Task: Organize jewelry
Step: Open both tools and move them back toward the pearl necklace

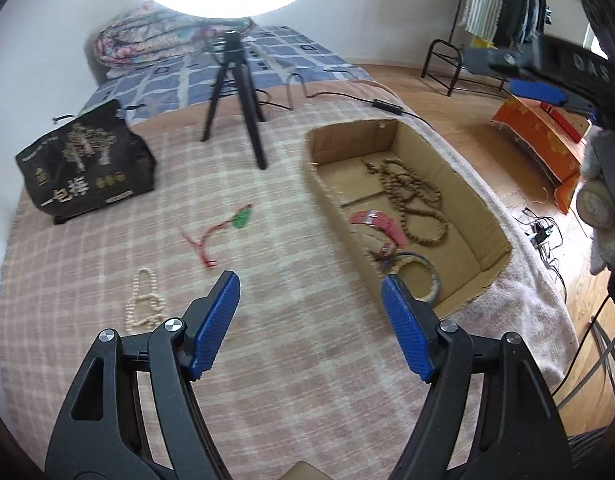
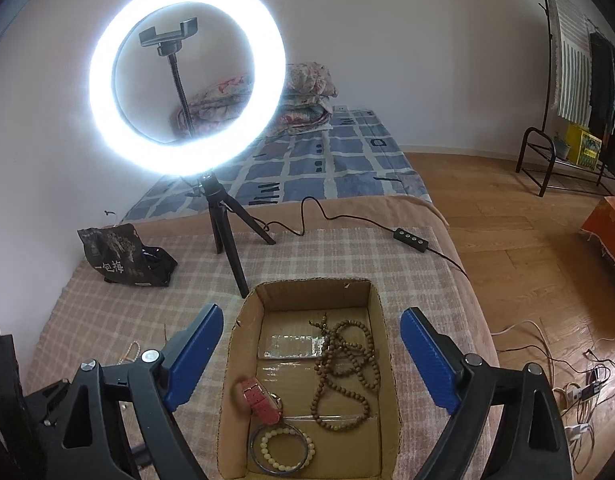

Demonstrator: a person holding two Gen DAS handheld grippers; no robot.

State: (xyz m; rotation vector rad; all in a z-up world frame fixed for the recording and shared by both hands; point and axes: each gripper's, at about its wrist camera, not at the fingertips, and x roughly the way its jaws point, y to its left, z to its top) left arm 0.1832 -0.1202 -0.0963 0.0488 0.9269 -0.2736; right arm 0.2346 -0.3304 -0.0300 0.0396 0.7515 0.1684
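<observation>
The box (image 2: pixel 387 360) already holds brown beads (image 2: pixel 347 368), a red strap (image 2: pixel 261 400) and bangles (image 2: pixel 281 450). A white necklace (image 1: pixel 144 304) and red cord (image 1: pixel 215 232) remain on the bed (image 1: pixel 307 360). Both the left hand-held gripper (image 1: pixel 311 304) and the right hand-held gripper (image 2: pixel 311 344) hang spread apart, empty.

A glowing ring light (image 2: pixel 186 77) blows out to white glare; the room is otherwise evenly bright. Fisheye bending curves the edges, corners go black, and the left view is slightly blurred.

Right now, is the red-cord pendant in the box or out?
Out. The red-cord pendant lies on the plaid blanket, left of the cardboard box.
</observation>
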